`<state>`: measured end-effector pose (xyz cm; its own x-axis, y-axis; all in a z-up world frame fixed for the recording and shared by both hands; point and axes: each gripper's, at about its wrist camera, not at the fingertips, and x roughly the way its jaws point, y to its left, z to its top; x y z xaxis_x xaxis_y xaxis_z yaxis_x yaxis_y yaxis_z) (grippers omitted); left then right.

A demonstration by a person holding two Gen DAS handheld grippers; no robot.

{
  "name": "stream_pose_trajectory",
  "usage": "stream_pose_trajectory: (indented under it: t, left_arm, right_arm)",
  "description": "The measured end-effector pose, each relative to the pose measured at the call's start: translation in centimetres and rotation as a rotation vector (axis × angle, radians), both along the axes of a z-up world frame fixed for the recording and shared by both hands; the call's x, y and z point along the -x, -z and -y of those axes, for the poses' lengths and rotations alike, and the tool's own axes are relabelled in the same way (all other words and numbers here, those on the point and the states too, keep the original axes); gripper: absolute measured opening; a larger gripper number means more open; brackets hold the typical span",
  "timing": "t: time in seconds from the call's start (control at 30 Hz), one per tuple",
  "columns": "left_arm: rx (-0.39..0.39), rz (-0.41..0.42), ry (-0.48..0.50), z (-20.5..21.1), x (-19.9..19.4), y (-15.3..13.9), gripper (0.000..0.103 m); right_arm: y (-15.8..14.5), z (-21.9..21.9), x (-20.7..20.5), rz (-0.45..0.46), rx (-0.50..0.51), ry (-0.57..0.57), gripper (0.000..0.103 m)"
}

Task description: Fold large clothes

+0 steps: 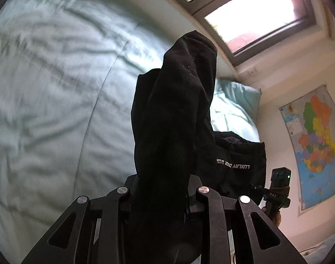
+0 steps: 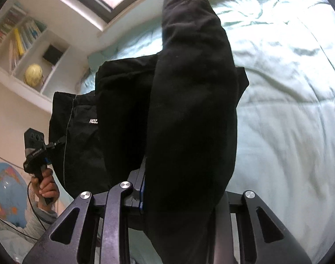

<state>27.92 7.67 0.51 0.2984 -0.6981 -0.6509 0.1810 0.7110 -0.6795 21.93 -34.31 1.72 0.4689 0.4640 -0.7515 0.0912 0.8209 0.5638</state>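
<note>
A black garment point(image 1: 174, 118) hung down the middle of the left wrist view, a thick sleeve-like fold rising from between the linkage arms of the left gripper point(image 1: 163, 198) toward the upper centre of the frame. The fabric covered the fingertips, so only the cloth bunched between the linkage suggested a grip, and whether the jaws were fully closed on it could not be told. To the lower right of that frame, a flat part of the garment carried white lettering, seen upside down, and just beyond it the right gripper point(image 1: 277, 189) showed small against the wall. A pale green bed cover point(image 1: 57, 110) filled the left half, with a pillow point(image 1: 240, 96) at centre right, a window point(image 1: 255, 15) at upper right and a coloured map point(image 1: 314, 140) on the right wall. In the right wrist view the same garment point(image 2: 189, 110) filled the centre, draped over the right gripper point(image 2: 178, 189) and hiding its fingers, so its state likewise could not be told. At lower left a hand point(image 2: 46, 187) held the left gripper point(image 2: 37, 151) beside the garment's edge. Shelves point(image 2: 24, 44) stood at upper left, and a globe point(image 2: 6, 198) sat at lower left.
</note>
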Motion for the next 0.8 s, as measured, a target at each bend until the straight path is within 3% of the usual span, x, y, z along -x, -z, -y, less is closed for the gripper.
stream_pose_trajectory:
  t: [0.17, 0.23, 0.33, 0.43, 0.5, 0.57, 0.67, 0.7, 0.73, 0.8]
  left_arm:
    - [-0.043, -0.11, -0.022, -1.8, 0.9, 6.5, 0.028]
    - [-0.057, -0.129, -0.052, -3.2, 0.5, 9.4, 0.032]
    - [0.006, -0.165, -0.086, -5.8, -0.5, 13.2, 0.045]
    - [0.07, -0.197, -0.093, -7.7, -1.4, 16.4, 0.059]
    - [0.114, -0.187, -0.078, -8.5, -1.3, 17.2, 0.059]
    - [0.109, -0.152, -0.067, -8.9, -0.8, 17.0, 0.059]
    - [0.009, -0.037, -0.061, -9.0, 0.7, 15.0, 0.06]
    - [-0.071, 0.025, -0.07, -8.9, 1.5, 13.6, 0.06]
    - [-0.158, 0.088, -0.08, -8.7, 2.3, 12.4, 0.06]
    - [-0.297, 0.21, -0.1, -8.1, 4.1, 9.7, 0.059]
  right_arm:
    - [4.9, -1.1, 1.1, -0.101, 0.007, 0.024, 0.034]
    - [7.2, -0.9, 0.9, -0.117, 0.03, 0.05, 0.034]
    - [10.2, 0.6, 0.2, -0.124, 0.013, 0.115, 0.035]
    - [12.8, 1.7, 0.7, -0.12, 0.023, 0.152, 0.046]
    - [14.2, 1.7, 1.6, -0.093, 0.012, 0.166, 0.053]
    - [15.1, 2.0, 2.7, -0.062, 0.009, 0.19, 0.066]
    - [15.5, 3.6, 3.7, -0.016, -0.014, 0.226, 0.068]
    - [15.1, 3.5, 4.2, -0.004, 0.004, 0.236, 0.068]
    - [14.7, 3.6, 4.4, 0.003, 0.038, 0.248, 0.069]
    - [12.3, 2.5, 6.2, 0.031, 0.198, 0.274, 0.069]
